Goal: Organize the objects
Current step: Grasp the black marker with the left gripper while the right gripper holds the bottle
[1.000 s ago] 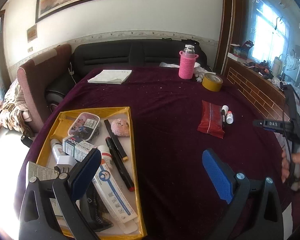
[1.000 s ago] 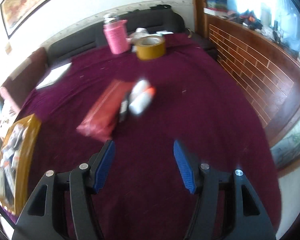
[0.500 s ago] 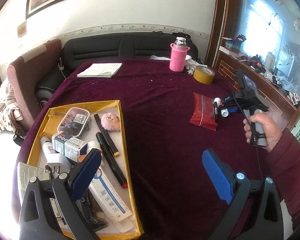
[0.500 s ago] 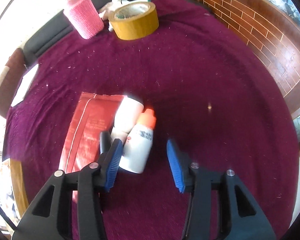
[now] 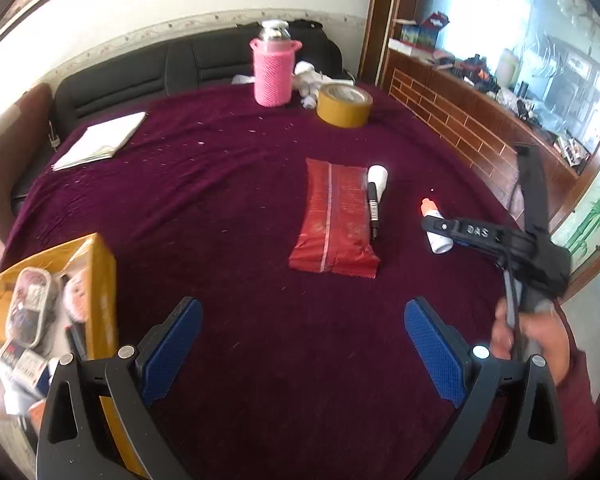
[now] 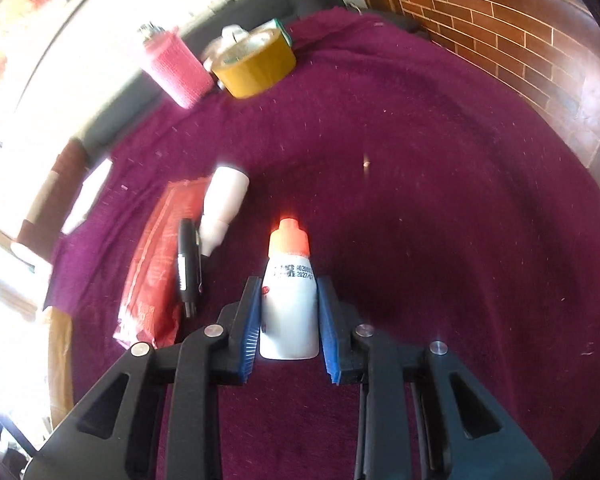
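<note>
A white bottle with an orange cap point(image 6: 290, 312) sits between the blue pads of my right gripper point(image 6: 289, 284), cap pointing away. The jaws are closing and both pads touch its sides. In the left wrist view the same bottle point(image 5: 436, 236) shows at the tip of the right gripper point(image 5: 432, 225), held by a person's hand point(image 5: 540, 336). To its left lie a white tube point(image 6: 224, 204), a black marker point(image 6: 188, 268) and a red packet point(image 6: 156, 256). My left gripper point(image 5: 302, 308) hangs open over bare cloth, with the red packet point(image 5: 332, 220) ahead of it.
A yellow tray point(image 5: 104, 276) filled with several small items sits at the left. At the far side of the maroon tablecloth stand a pink-sleeved flask point(image 5: 272, 72) and a roll of tape point(image 5: 343, 106); a white pad of paper point(image 5: 100, 140) lies far left. A brick-faced ledge runs along the right.
My right gripper came down over the white bottle and narrowed its jaws onto it. The left gripper swung right, away from the tray and toward the red packet.
</note>
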The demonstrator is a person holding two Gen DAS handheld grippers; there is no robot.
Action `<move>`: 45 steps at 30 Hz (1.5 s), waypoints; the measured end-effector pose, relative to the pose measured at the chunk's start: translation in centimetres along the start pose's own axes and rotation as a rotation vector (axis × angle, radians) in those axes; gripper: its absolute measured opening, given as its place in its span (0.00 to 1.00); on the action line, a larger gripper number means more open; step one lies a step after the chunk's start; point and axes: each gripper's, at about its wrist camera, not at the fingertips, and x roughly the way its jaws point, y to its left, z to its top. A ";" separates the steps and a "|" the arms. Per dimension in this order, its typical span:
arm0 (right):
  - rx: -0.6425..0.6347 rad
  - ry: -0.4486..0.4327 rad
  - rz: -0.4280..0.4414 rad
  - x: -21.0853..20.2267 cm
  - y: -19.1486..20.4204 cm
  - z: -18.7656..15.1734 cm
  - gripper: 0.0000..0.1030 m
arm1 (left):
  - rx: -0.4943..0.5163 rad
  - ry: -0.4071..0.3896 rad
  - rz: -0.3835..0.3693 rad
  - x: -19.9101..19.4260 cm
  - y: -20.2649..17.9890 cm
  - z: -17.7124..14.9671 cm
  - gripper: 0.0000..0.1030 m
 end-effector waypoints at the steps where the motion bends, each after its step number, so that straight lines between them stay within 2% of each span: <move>1: 0.007 0.005 0.011 -0.1 -0.2 0.0 0.23 | 0.008 0.006 -0.015 0.9 -0.8 0.6 0.96; 4: -0.004 0.018 0.018 -0.1 -0.2 0.5 0.23 | 0.052 -0.001 -0.061 2.9 -2.9 1.7 0.96; 7: 0.009 0.029 0.026 -0.1 -0.3 0.8 0.23 | 0.138 -0.007 -0.120 4.8 -5.6 3.0 0.94; 10: 0.056 0.016 0.019 -0.7 -1.2 1.2 0.23 | 0.222 0.008 -0.094 6.9 -8.1 4.5 0.89; 12: 0.098 -0.013 0.048 -1.6 -2.1 1.4 0.23 | 0.249 0.038 -0.082 8.7 -9.0 5.3 0.79; 14: 0.125 -0.040 0.057 -2.2 -2.7 1.7 0.23 | 0.258 0.092 -0.076 10.8 -9.5 5.9 0.52; 16: 0.147 -0.054 0.065 -2.6 -3.3 1.9 0.24 | 0.257 0.159 -0.075 13.0 -9.7 6.3 0.34; 17: 0.157 -0.056 0.069 -2.6 -3.5 2.0 0.24 | 0.272 0.137 -0.047 13.2 -9.9 6.6 0.34; 21: 0.178 -0.043 0.090 -2.4 -3.8 2.2 0.24 | 0.286 0.153 -0.049 14.2 -10.4 7.4 0.31; 23: 0.174 -0.034 0.088 -2.1 -3.7 2.4 0.24 | 0.320 0.146 -0.064 14.0 -11.2 7.2 0.16; 25: 0.171 -0.029 0.086 -2.0 -3.7 2.4 0.24 | 0.328 0.197 -0.122 14.3 -11.7 6.4 0.08; 26: 0.173 -0.026 0.084 -1.9 -3.7 2.4 0.24 | 0.347 0.198 -0.112 14.2 -12.1 6.0 0.08; 28: 0.179 -0.019 0.080 -1.8 -4.0 2.4 0.24 | 0.395 0.172 -0.035 14.4 -12.7 5.8 0.09; 29: 0.182 -0.016 0.078 -1.7 -4.0 2.4 0.24 | 0.386 0.157 -0.019 14.3 -12.6 6.0 0.09; 31: 0.185 -0.014 0.077 -1.7 -4.2 2.3 0.24 | 0.344 0.137 -0.045 13.8 -11.9 6.3 0.09; 33: 0.185 -0.012 0.074 -1.7 -4.2 2.1 0.24 | 0.344 0.104 -0.017 13.2 -11.4 6.6 0.10; 36: 0.184 -0.003 0.075 -1.5 -4.3 2.0 0.24 | 0.365 0.131 0.009 14.1 -10.9 6.8 0.11; 37: 0.183 0.002 0.073 -1.4 -4.3 1.9 0.24 | 0.377 0.116 0.027 14.2 -11.0 6.9 0.16; 39: 0.183 0.011 0.072 -1.2 -4.3 1.8 0.24 | 0.380 0.165 0.026 15.5 -10.6 7.0 0.20; 45: 0.166 0.007 0.056 -1.2 -4.0 1.5 0.24 | 0.386 0.129 0.041 16.1 -11.2 7.3 0.22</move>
